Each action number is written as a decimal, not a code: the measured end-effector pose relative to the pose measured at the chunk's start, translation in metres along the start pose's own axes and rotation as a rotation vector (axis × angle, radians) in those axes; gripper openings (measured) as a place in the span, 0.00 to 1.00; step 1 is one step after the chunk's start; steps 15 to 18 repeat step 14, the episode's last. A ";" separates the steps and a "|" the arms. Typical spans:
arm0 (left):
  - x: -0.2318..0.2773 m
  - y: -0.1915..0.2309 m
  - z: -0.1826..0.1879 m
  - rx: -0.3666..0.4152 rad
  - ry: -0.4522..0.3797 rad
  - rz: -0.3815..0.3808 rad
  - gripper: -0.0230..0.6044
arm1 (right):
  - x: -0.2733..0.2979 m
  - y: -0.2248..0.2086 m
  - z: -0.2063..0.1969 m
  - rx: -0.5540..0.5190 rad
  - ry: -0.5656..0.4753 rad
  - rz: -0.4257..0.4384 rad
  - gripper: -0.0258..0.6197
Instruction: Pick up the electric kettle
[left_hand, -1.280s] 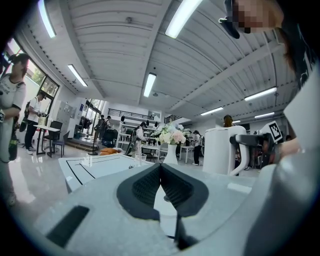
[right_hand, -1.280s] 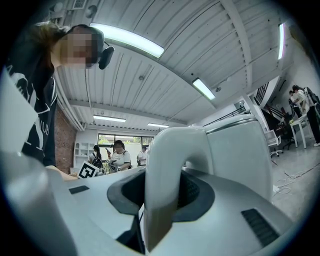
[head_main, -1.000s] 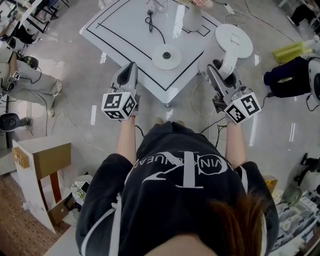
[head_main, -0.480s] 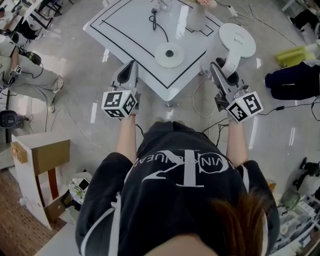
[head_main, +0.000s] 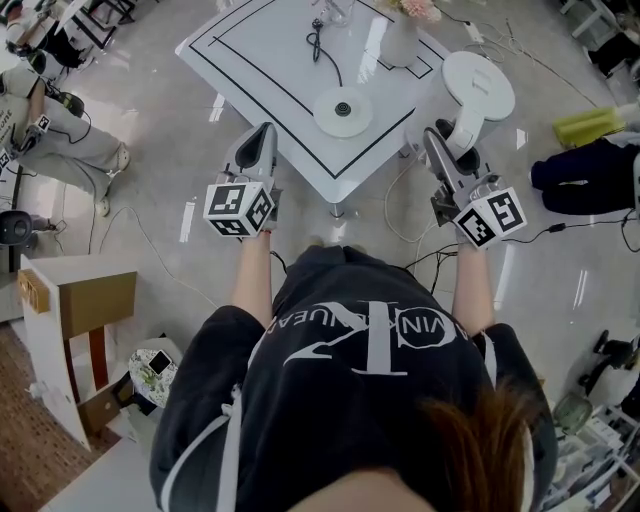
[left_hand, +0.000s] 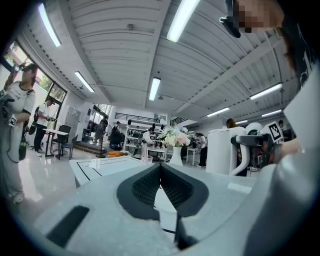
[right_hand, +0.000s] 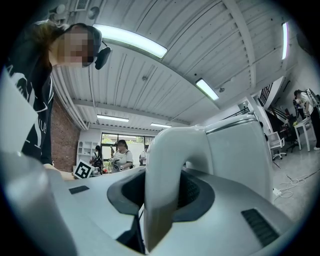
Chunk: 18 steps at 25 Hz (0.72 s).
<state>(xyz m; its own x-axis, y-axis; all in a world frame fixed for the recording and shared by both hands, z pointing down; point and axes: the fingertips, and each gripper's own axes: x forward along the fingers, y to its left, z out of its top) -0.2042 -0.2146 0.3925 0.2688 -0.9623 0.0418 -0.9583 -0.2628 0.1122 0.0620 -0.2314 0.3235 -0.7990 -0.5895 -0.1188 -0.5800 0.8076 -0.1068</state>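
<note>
Jaws of right gripper (right_hand: 162, 192) pinch kettle handle (right_hand: 167, 145), unclear overhead; left gripper (left_hand: 160, 170) jaws pressed together.

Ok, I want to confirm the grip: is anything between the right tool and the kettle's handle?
Nothing visible is. The right tool is closed straight on the handle of the kettle, with its pads against the white plastic and nothing wedged between.

Forearms extended level; left gripper (head_main: 264, 135) jaws together, right gripper (head_main: 438, 140) jaws clamped on kettle handle (right_hand: 161, 175).
</note>
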 end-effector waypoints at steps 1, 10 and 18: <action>-0.001 -0.001 0.000 0.001 -0.001 0.000 0.05 | -0.001 0.001 0.001 -0.001 -0.001 0.001 0.21; -0.002 -0.007 0.002 0.001 -0.002 0.008 0.05 | -0.006 -0.001 0.004 -0.001 0.000 0.010 0.21; -0.001 -0.009 0.002 -0.001 -0.005 0.012 0.05 | -0.008 -0.003 0.004 -0.004 0.000 0.009 0.21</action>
